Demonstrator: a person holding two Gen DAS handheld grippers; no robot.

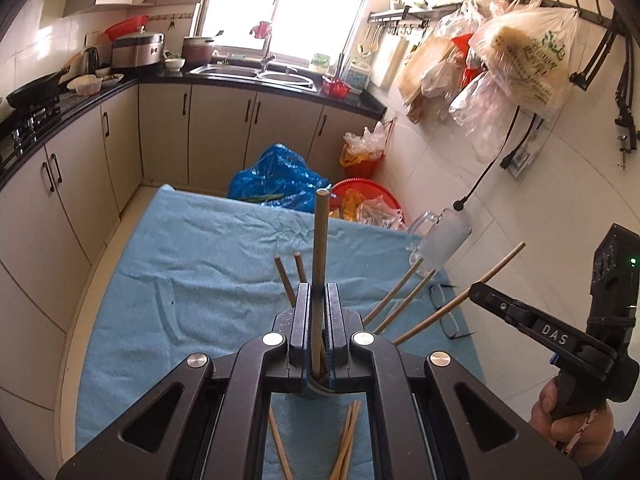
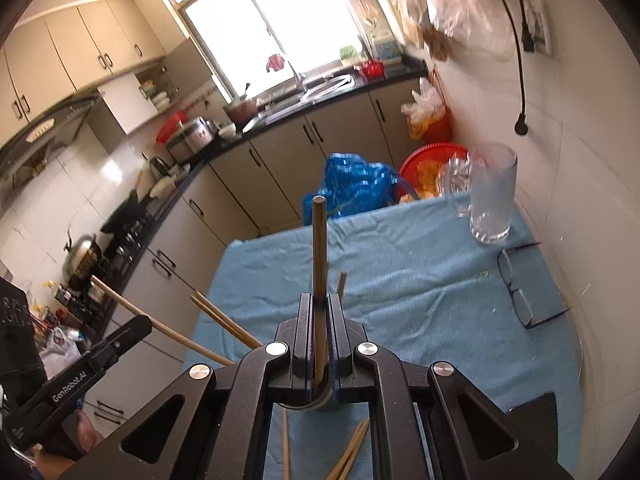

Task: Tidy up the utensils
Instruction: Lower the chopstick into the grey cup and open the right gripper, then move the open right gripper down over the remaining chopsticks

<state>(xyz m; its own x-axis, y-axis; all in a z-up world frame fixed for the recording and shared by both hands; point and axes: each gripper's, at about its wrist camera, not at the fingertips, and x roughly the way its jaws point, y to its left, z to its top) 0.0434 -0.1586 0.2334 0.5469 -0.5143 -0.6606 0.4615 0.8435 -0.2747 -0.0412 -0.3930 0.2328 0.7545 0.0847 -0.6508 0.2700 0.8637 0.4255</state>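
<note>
Each gripper is shut on one wooden chopstick. My left gripper [image 1: 319,292] holds a chopstick [image 1: 320,248] upright over a small round holder [image 1: 318,390] on the blue cloth [image 1: 200,264]. My right gripper [image 2: 320,300] holds another chopstick [image 2: 319,256] upright over the same holder [image 2: 316,402]. Several chopsticks [image 1: 394,300] lean out of the holder. Loose chopsticks [image 1: 346,444] lie on the cloth near me, also in the right wrist view [image 2: 348,454]. The right gripper shows at the right of the left view [image 1: 478,292], the left gripper at the left of the right view [image 2: 146,322].
A glass mug [image 2: 490,196] stands at the table's far right corner, with spectacles [image 2: 520,288] beside it by the tiled wall. A blue bag [image 1: 276,178] and red baskets [image 1: 362,196] sit on the floor beyond the table. Kitchen cabinets [image 1: 72,168] run along the left.
</note>
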